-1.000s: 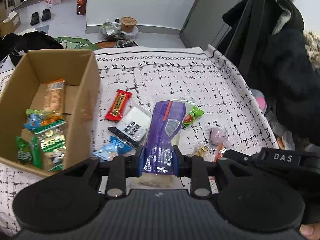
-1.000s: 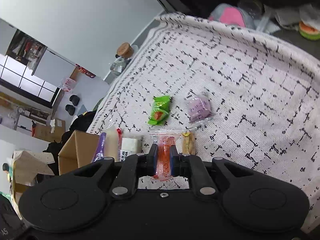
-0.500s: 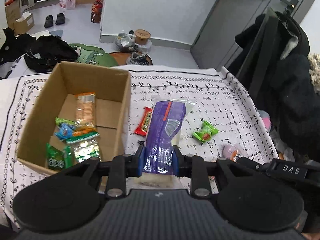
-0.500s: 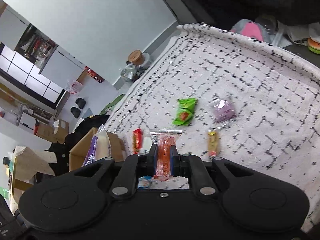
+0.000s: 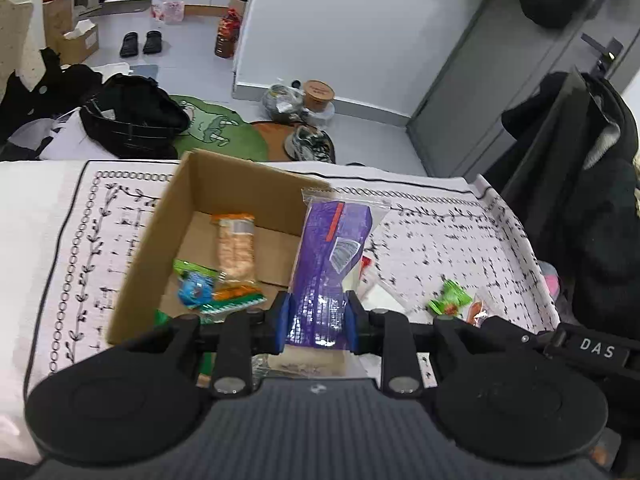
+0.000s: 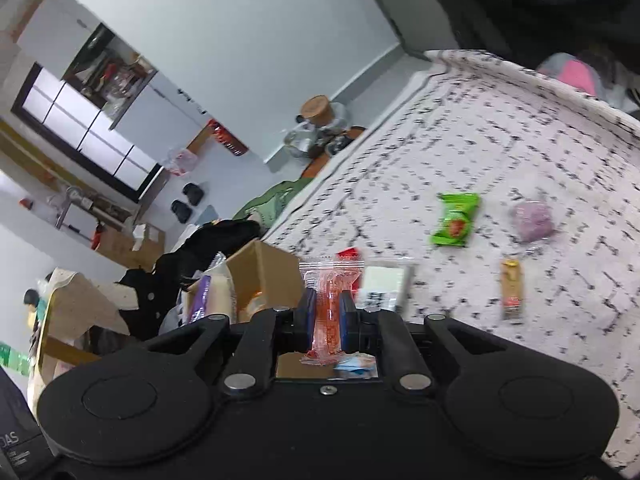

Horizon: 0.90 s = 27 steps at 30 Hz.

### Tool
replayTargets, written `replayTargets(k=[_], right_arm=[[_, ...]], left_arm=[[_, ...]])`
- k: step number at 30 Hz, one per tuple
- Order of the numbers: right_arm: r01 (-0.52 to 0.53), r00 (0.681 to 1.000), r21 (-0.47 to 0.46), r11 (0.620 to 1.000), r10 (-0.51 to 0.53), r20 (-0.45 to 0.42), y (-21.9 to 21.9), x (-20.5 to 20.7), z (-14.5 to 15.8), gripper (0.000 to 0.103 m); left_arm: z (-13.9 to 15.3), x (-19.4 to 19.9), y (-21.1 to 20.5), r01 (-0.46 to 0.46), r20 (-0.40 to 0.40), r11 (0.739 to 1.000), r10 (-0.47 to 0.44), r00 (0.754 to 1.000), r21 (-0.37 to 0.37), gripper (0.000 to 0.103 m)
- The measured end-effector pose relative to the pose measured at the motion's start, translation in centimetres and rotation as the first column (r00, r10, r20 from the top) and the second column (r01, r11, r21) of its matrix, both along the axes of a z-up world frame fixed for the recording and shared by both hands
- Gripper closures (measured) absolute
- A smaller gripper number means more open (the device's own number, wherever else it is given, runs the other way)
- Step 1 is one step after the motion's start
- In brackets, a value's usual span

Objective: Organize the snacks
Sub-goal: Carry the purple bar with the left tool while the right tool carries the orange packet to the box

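Observation:
My left gripper (image 5: 318, 322) is shut on a long purple snack packet (image 5: 332, 256) and holds it raised over the right wall of the open cardboard box (image 5: 160, 236). The box holds an orange cracker pack (image 5: 235, 246), a blue candy (image 5: 195, 286) and green packets. My right gripper (image 6: 327, 316) is shut on an orange-red snack sachet (image 6: 329, 304), raised above the table, to the right of the box (image 6: 264, 264). The purple packet also shows in the right wrist view (image 6: 202, 296).
On the patterned tablecloth (image 6: 520, 152) lie a green snack (image 6: 456, 220), a purple wrapped sweet (image 6: 532, 218), a gold bar (image 6: 512, 290), a white packet (image 6: 384, 284) and a red bar (image 6: 348, 254). A dark coat (image 5: 580, 200) hangs at the right edge. Clutter covers the floor beyond.
Both grippers have risen and moved left toward the box, each keeping its snack. The purple packet now hangs over the box's right wall.

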State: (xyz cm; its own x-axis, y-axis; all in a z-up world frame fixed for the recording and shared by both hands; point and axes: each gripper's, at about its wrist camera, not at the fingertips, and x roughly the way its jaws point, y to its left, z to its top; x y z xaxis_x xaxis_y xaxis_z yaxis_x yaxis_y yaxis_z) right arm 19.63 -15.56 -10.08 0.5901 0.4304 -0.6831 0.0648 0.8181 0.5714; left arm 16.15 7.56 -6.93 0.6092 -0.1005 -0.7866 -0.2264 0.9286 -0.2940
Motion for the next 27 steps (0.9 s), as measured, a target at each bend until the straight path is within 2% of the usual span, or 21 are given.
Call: replayTargets(k=[3, 4, 10, 14, 20, 24, 27], right_arm=[[-0.017, 1.0, -0.004, 1.0, 0.017, 0.007, 1.5, 0.3, 0.4, 0.091], [-0.022, 1.0, -0.005, 1.0, 0.022, 0.009, 1.9, 0.3, 0.4, 0.095], [-0.058, 0.998, -0.026, 0.998, 0.059, 0.026, 4.7, 1.0, 0.7, 0.1], [-0.042, 0.999, -0.032, 0.999, 0.042, 0.005, 4.9, 1.3, 0.1, 0.1], [-0.025, 0.997, -0.047, 0.999, 0.022, -0.069, 4.5, 1.9, -2.0, 0.093], [-0.035, 0.994, -0.03, 0.999, 0.031, -0.107, 4.7, 2.3, -3.6, 0.078], [-0.037, 0.99, -0.006, 0.999, 0.035, -0.138, 4.8, 2.8, -4.8, 0.077]], left_arm=[[0.1, 0.0, 1.4, -0.017, 0.002, 1.0, 0.017, 1.0, -0.005, 0.076], [0.0, 0.0, 1.9, -0.023, 0.001, 1.0, 0.024, 1.0, -0.008, 0.076], [-0.5, 0.4, 4.2, -0.053, -0.004, 0.998, 0.052, 0.999, -0.025, 0.076], [-1.1, 0.9, 5.5, -0.071, -0.016, 0.997, 0.07, 0.997, -0.033, 0.076], [-2.3, 1.6, 6.7, -0.083, -0.04, 0.996, 0.082, 0.996, -0.025, 0.076], [-2.8, 1.7, 7.1, -0.088, -0.036, 0.996, 0.087, 0.996, -0.024, 0.076], [-2.9, 1.8, 7.3, -0.09, -0.03, 0.996, 0.089, 0.996, -0.012, 0.074]])
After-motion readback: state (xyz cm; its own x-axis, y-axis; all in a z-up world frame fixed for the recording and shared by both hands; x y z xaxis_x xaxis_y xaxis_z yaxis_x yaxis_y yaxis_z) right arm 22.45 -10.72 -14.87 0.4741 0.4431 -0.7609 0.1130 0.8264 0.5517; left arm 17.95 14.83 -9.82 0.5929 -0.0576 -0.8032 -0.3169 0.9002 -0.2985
